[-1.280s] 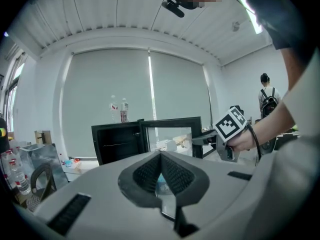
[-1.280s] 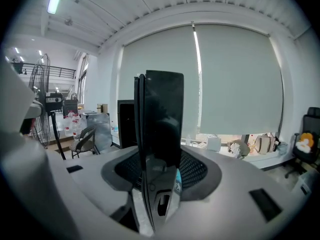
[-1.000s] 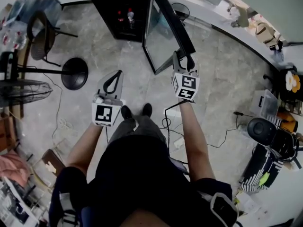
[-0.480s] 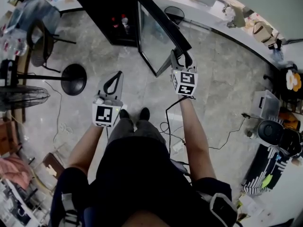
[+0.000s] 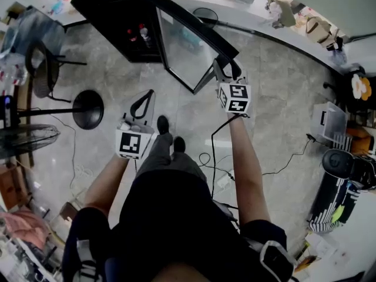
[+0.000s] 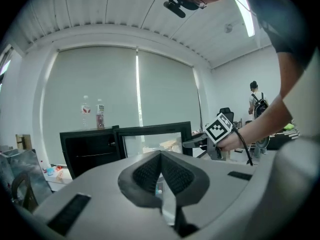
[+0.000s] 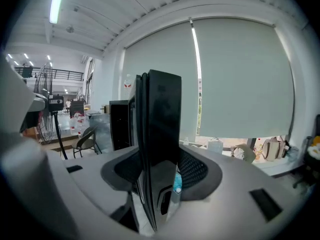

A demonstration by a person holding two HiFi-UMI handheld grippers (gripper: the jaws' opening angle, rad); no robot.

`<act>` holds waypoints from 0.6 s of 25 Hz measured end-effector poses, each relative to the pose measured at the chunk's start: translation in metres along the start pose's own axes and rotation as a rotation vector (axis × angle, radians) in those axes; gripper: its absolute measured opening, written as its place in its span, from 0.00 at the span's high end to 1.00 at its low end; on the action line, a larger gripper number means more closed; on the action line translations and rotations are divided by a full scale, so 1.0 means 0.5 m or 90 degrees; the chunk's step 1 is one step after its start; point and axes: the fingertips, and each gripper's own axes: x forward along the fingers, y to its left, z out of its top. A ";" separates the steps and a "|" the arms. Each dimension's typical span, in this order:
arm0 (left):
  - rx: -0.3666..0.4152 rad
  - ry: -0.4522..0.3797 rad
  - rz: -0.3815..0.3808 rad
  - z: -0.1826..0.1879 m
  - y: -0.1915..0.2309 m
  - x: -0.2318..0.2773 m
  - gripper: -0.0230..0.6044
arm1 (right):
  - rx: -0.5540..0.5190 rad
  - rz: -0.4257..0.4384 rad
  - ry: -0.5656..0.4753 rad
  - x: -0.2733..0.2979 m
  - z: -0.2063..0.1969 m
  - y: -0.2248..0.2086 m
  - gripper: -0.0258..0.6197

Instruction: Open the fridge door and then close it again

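Both hands have shifted across the floor as the person takes a step, and the right gripper (image 5: pixel 227 68) has carried the free edge of the fridge door (image 5: pixel 183 46) with it. Its fingers clamp that edge, while the left gripper (image 5: pixel 147 94) has its fingers closed on nothing. The door stands wide off the fridge (image 5: pixel 111 13), so opening looks done and closing remains.

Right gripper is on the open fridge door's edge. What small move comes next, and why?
Probably push the fridge door back toward the cabinet: the right gripper clamps its free edge and it already stands wide open. The left gripper hangs shut, empty.
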 end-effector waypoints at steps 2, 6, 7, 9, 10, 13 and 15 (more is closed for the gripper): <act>0.001 -0.006 -0.022 0.001 0.003 0.024 0.93 | 0.008 -0.019 0.001 0.008 -0.001 -0.018 0.61; 0.003 -0.019 -0.066 0.016 0.014 0.067 0.93 | 0.034 -0.058 -0.001 0.023 0.003 -0.055 0.61; 0.003 -0.023 -0.077 0.021 0.021 0.076 0.93 | 0.041 -0.066 -0.001 0.029 0.005 -0.064 0.62; 0.001 -0.029 -0.097 0.025 0.033 0.092 0.93 | 0.049 -0.072 -0.002 0.043 0.007 -0.079 0.62; -0.001 -0.029 -0.106 0.024 0.038 0.098 0.93 | 0.049 -0.070 0.000 0.050 0.006 -0.085 0.62; -0.003 -0.029 -0.131 0.019 0.053 0.115 0.93 | 0.044 -0.064 0.007 0.065 0.007 -0.100 0.62; -0.002 -0.031 -0.145 0.019 0.064 0.128 0.93 | 0.042 -0.074 0.010 0.073 0.011 -0.111 0.62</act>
